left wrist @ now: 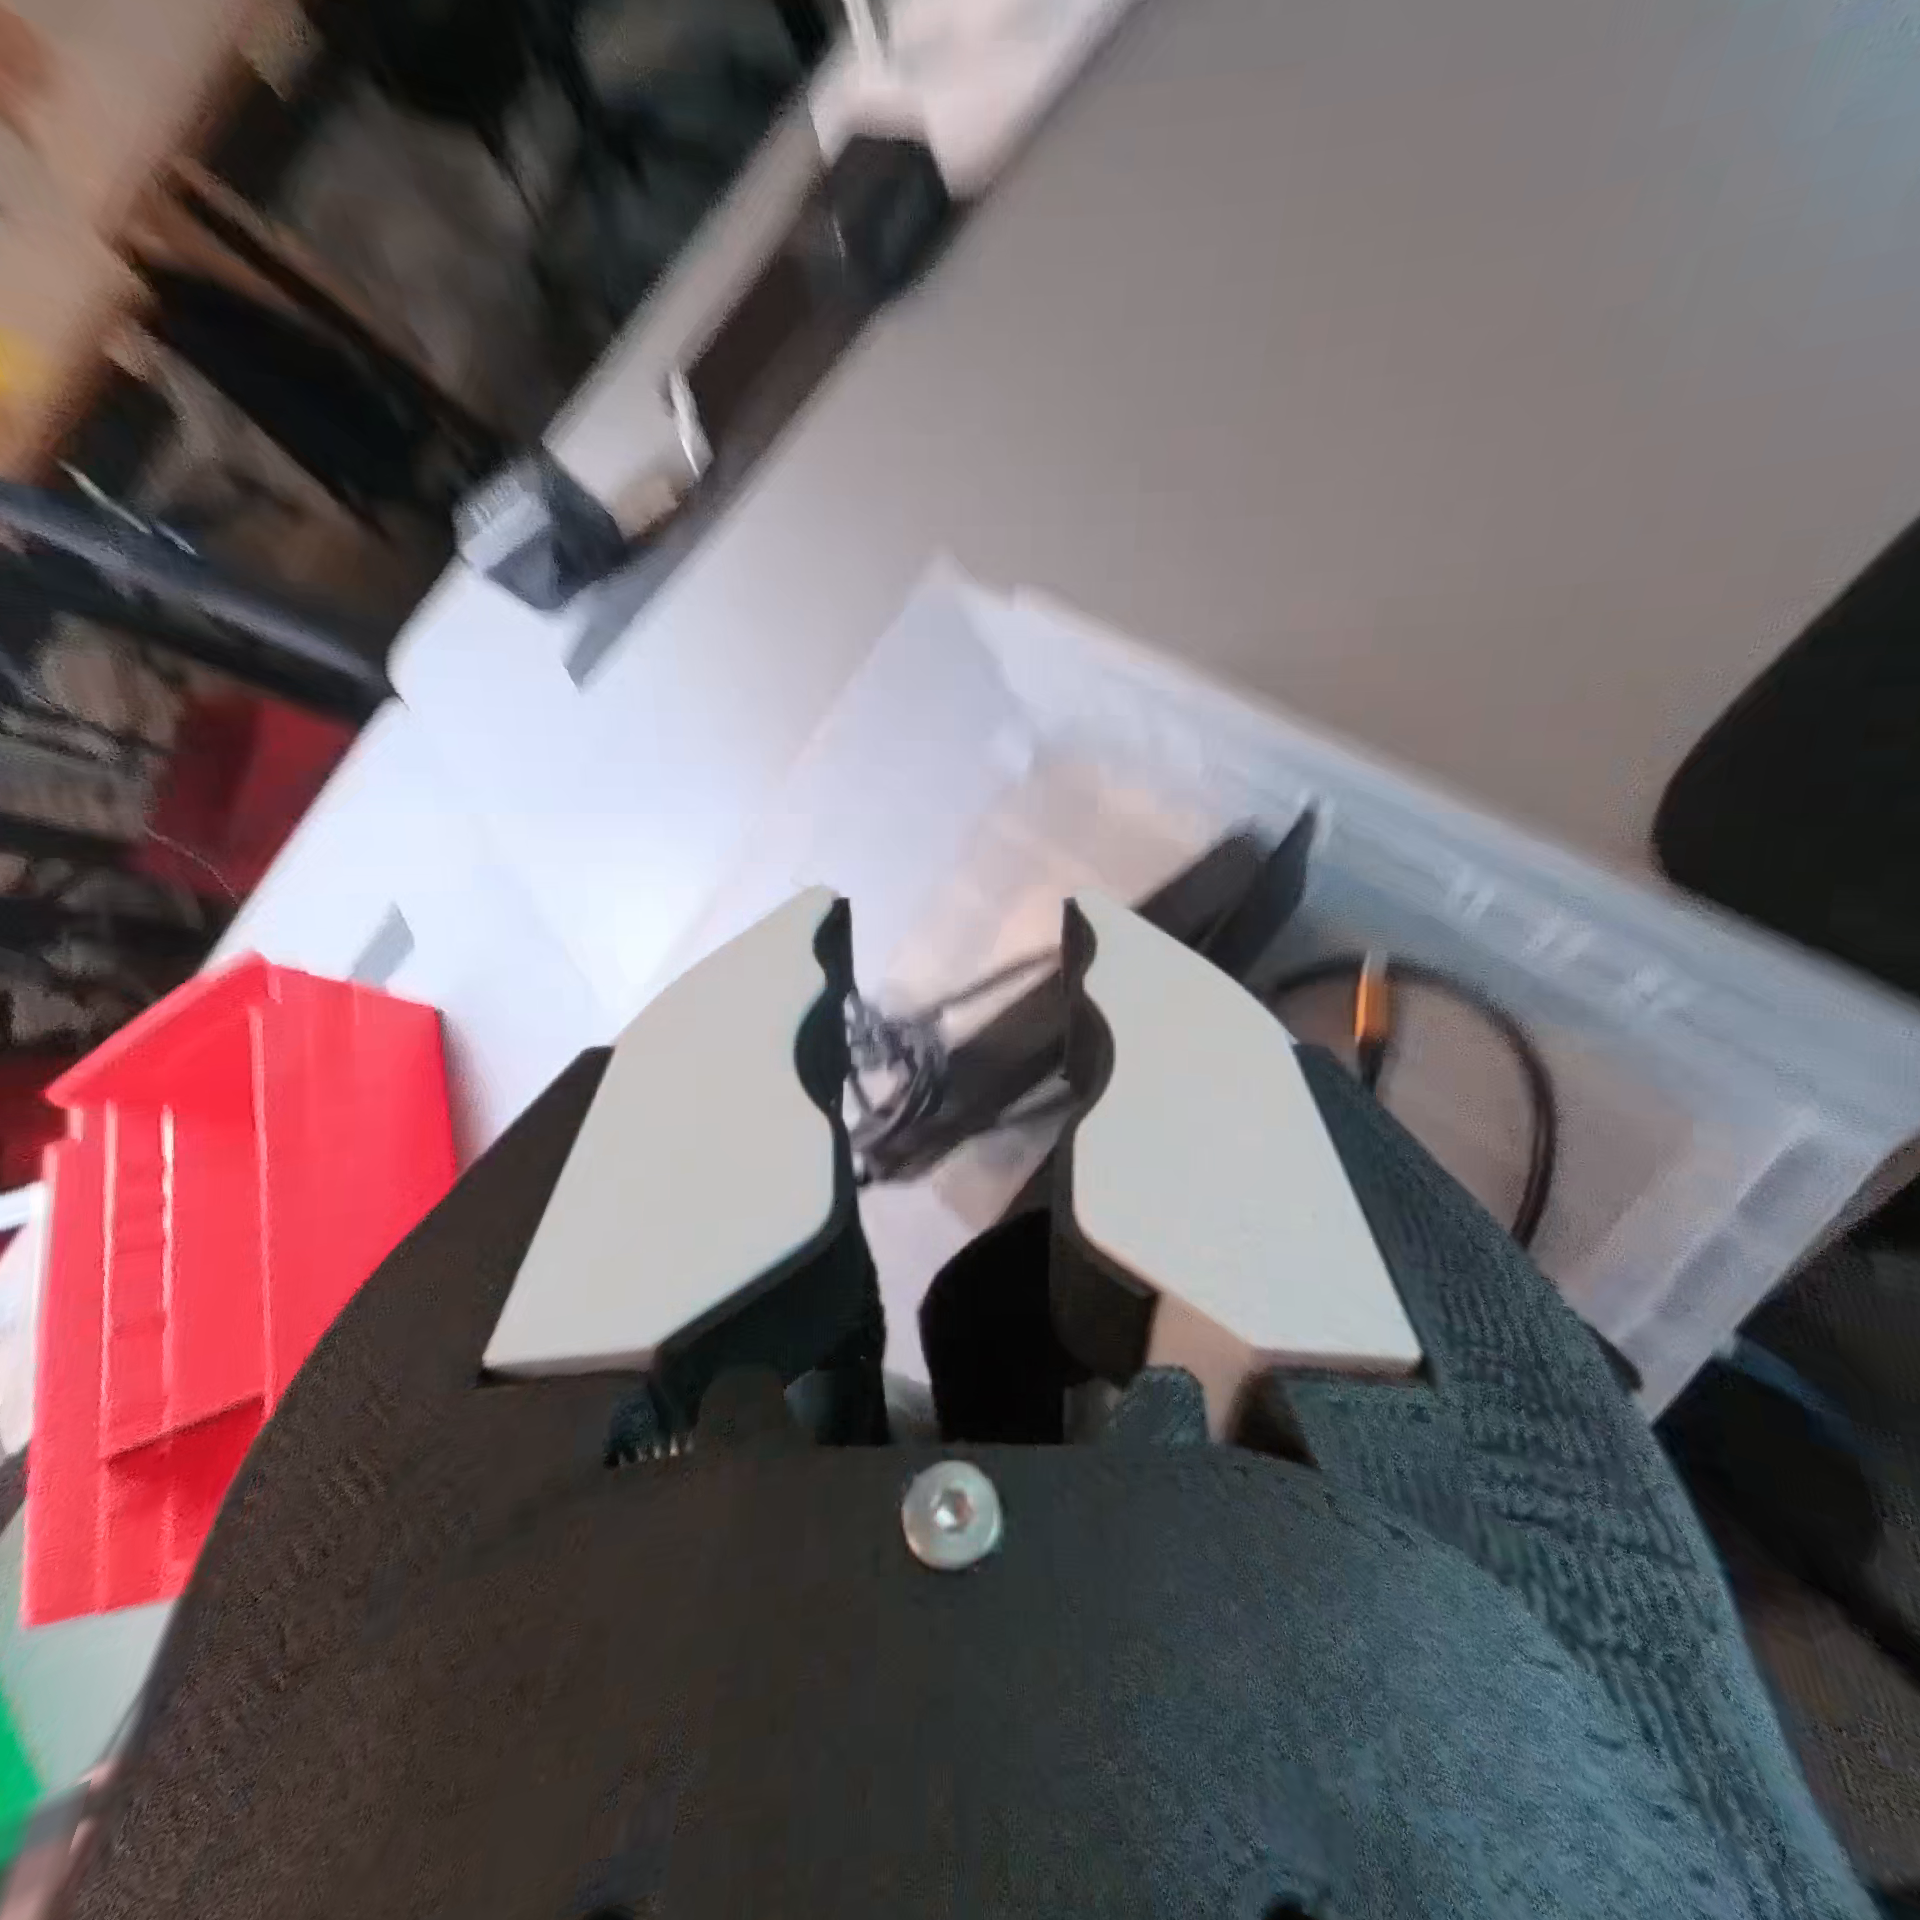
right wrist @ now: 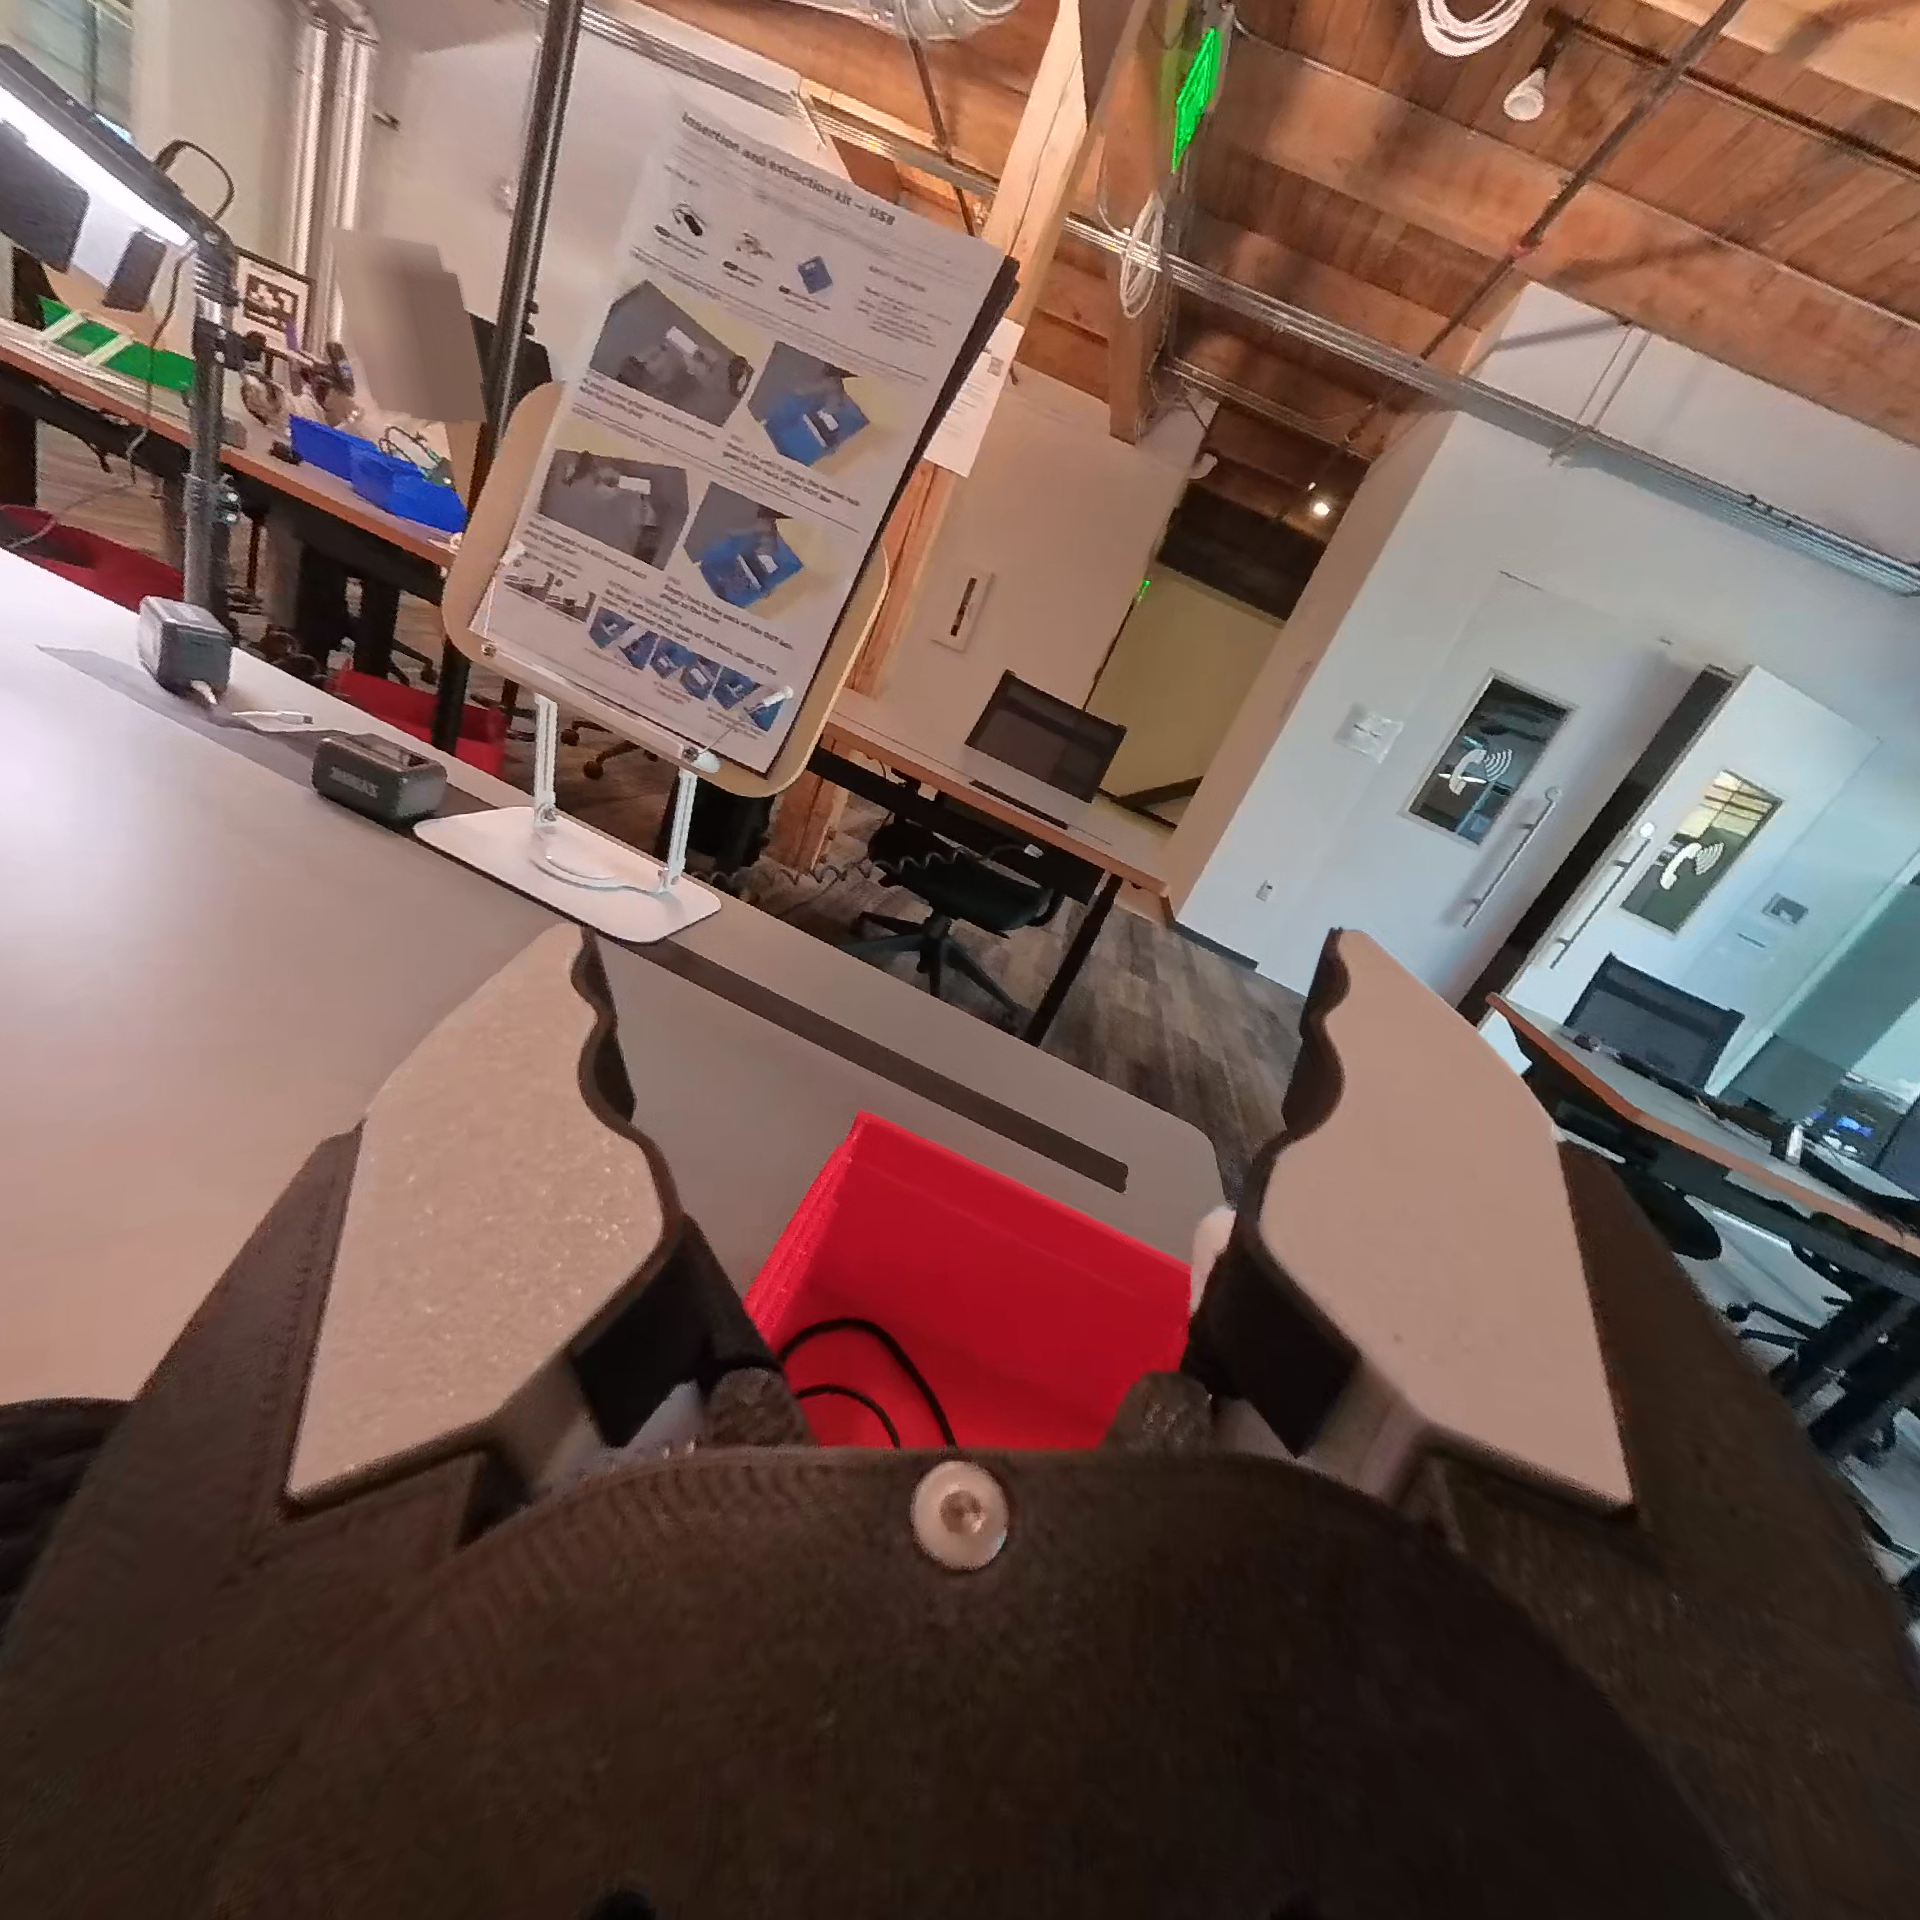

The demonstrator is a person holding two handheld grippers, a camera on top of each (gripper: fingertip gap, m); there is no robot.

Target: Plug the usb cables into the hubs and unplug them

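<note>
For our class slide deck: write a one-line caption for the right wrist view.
Open right gripper poised above a red plastic bin holding a thin black cable on a grey table.

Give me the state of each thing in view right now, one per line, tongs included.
left tongs: open, narrow gap, holding nothing, above the clear bin.
right tongs: open wide, empty, above the red bin.
clear bin: on the table, open-topped, black cables inside.
black cables: loose and coiled in the clear bin; plugged or not, cannot tell.
red bin: upright, open-topped, a thin black cable inside.
instruction sheet: propped tilted on its white stand.
</note>
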